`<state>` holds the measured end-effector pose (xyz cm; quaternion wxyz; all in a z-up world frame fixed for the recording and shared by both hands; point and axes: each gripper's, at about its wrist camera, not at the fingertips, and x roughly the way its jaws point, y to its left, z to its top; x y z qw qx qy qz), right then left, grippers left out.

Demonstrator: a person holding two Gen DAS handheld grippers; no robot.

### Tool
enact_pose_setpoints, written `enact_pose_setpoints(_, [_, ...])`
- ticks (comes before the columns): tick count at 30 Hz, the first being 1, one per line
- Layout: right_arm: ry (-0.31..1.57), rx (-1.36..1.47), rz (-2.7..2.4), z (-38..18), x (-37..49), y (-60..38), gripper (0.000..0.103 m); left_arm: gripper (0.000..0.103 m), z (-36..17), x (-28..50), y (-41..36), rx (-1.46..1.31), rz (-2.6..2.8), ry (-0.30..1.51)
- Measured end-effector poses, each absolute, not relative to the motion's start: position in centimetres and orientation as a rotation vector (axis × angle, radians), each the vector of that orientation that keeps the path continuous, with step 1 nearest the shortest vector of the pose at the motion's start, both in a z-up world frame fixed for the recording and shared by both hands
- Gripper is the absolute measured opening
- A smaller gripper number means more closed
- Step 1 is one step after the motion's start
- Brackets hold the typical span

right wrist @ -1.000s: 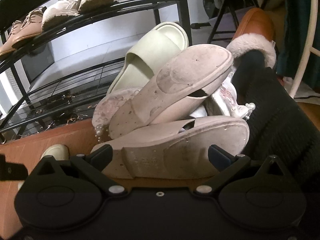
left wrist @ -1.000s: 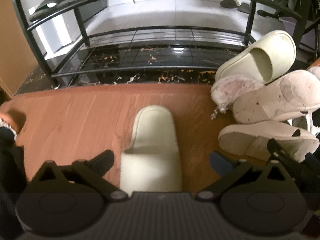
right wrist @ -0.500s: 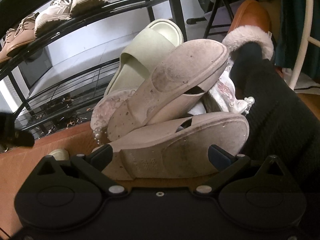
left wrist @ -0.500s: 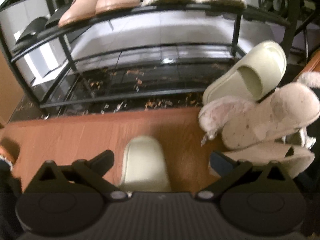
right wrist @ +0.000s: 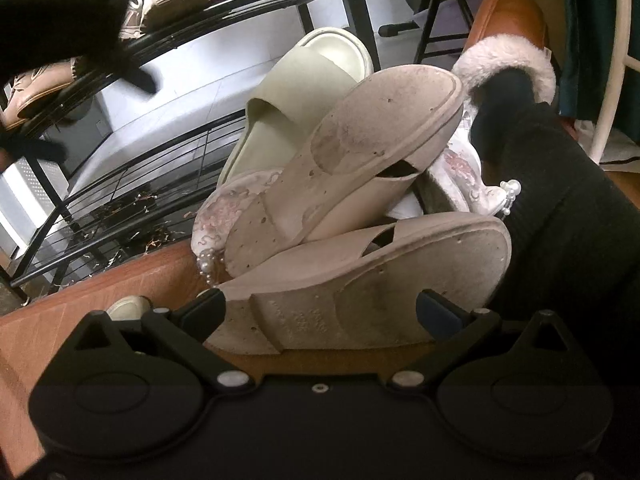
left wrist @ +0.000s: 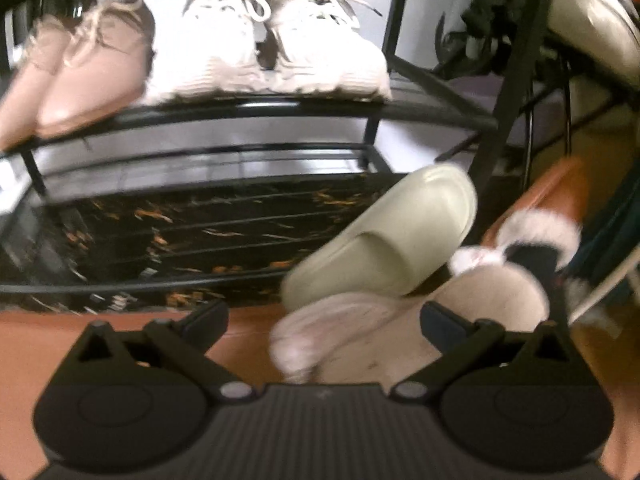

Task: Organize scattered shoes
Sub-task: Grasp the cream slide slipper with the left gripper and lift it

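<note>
Heap of shoes dead ahead of the right fingers, spread wide and gripping nothing. Lowest sandal flipped sole-up, long axis crosswise to the fingers, heel block toward the left fingertip, toe beyond the right one; apparently lying right in the gap, so likely the nearest thing to take. Second sandal stacked on top of it, also sole-up, slanting up and away to the right. Flowered shoe with pearls wedged under that, poking out ahead and left. Cream slide farthest off, leaning on the black shoe rack.

Left fingers likewise spread and empty, aimed at the same heap from the other side; view blurred. From there, cream slide ahead and slightly right, toe low and near, heel high and far, above a pink shoe just in front of the gap. Sneakers and tan shoes paired on the shelf above; lower shelf bare.

In the way: dark-socked leg in a fur-trimmed slipper close to the right of the heap. Risk in pulling the bottom sandal first: upper shoes sliding off. Matching cream slide on the floor just left of the right fingers.
</note>
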<state>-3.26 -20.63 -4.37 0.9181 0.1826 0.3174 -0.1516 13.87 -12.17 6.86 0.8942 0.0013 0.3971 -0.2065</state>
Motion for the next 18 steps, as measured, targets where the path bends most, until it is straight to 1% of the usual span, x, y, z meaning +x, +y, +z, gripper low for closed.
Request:
enact_pose_setpoints(8, [0.591,0.447,-0.347,-3.2,-4.7,-22.5,0.103,0.102,4.2,16.5,-16.3,-0.179,-0.421,0.916])
enact_pose_setpoints(12, [0.599,0.480,-0.345,-3.3,-4.6,-22.9,0.103,0.102,2.7,18.6,-17.3,-0.306,-0.434,0.999])
enact_pose_setpoints(14, [0.597,0.486,-0.334,-3.4,-4.6,-23.0,0.103,0.102,2.2,19.9,-17.6,-0.418,-0.442,1.050])
enact_pose_setpoints(18, [0.609,0.507,-0.328,-3.6,-4.5,-23.1,0.103,0.102,1.6,21.3,-18.2,-0.508,-0.429,1.069])
